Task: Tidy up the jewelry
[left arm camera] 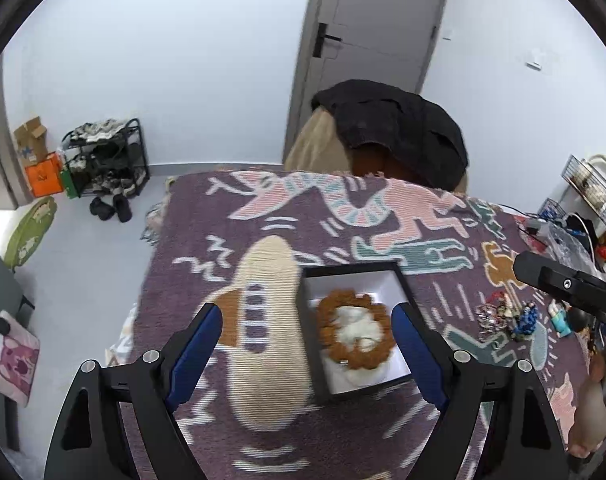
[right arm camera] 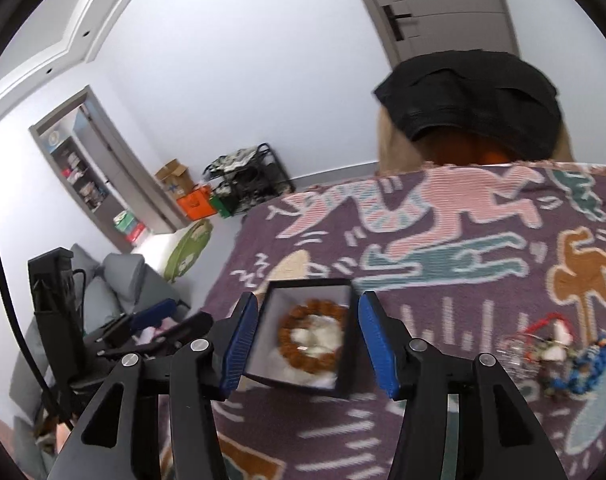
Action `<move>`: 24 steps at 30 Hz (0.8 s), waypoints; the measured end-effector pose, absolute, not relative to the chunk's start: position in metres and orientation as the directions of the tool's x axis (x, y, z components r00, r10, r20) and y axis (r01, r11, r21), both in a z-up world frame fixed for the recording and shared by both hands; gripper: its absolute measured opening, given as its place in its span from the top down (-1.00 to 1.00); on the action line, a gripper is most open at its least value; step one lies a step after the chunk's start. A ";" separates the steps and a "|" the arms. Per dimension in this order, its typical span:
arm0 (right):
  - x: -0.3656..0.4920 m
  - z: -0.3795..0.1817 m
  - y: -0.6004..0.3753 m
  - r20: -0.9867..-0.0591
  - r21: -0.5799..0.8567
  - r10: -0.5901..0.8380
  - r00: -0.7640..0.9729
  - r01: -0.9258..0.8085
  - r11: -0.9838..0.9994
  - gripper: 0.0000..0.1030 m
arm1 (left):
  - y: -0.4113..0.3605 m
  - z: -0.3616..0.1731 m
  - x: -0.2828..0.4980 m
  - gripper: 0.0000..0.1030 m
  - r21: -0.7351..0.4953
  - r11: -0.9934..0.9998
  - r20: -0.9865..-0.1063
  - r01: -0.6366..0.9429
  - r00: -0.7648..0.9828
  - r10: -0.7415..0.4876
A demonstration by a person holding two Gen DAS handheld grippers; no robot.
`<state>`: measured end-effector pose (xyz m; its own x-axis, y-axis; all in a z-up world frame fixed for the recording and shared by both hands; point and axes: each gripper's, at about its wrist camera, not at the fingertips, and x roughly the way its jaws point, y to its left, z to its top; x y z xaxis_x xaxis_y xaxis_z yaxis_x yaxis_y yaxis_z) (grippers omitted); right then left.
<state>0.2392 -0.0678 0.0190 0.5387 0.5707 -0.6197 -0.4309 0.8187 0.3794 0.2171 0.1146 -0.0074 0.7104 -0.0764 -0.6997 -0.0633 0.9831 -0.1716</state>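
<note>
Left wrist view first: the left gripper (left arm camera: 305,330) has its 2 blue-padded jaws spread wide, gripping nothing. The black box (left arm camera: 403,280) with the white lining sits on the purple patterned blanket (left arm camera: 191,232), and it's mostly between the fingertips but shoved over toward the 3 o'clock jaw, which overlaps the box's right edge from this angle. The brown bead bracelet (left arm camera: 357,334) lies inside the box on a white cushion. A loose jewelry pile (left arm camera: 507,318) is out at 3 o'clock, well apart from the box, and the right gripper (left arm camera: 567,286) pokes in just above it.

Right wrist view: the right gripper (right arm camera: 309,338) is also spread open, and the black box (right arm camera: 345,372) sits right between the pads with the brown bead bracelet (right arm camera: 313,334) in it. Can't really tell if either pad touches the box wall, it's blurry. The jewelry pile (right arm camera: 563,354) is off at 3 o'clock on the blanket (right arm camera: 483,288).
</note>
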 end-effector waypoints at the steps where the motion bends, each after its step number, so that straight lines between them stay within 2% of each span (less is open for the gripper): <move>1: 0.239 0.018 -0.077 -0.627 0.371 0.556 0.546 -0.418 0.829 -0.03 | 0.106 -0.007 0.219 -0.69 -0.170 0.984 -0.698 -0.047 0.711 -0.087; 15: 0.232 0.008 -0.212 -0.667 0.346 0.403 0.626 -0.218 0.913 -0.05 | 0.001 -0.005 0.237 -0.69 -0.137 0.981 -0.711 0.134 0.677 -0.192; 24: 0.228 -0.007 -0.257 -0.680 0.337 0.354 0.642 -0.155 0.929 -0.05 | -0.049 -0.010 0.242 -0.66 -0.128 0.967 -0.713 0.221 0.657 -0.244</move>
<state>0.2276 -0.2566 -0.0070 0.6420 0.3536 -0.6803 -0.1549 0.9288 0.3366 0.2422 -0.0492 -0.0100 0.6567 -0.2443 -0.7135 0.2210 0.9669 -0.1277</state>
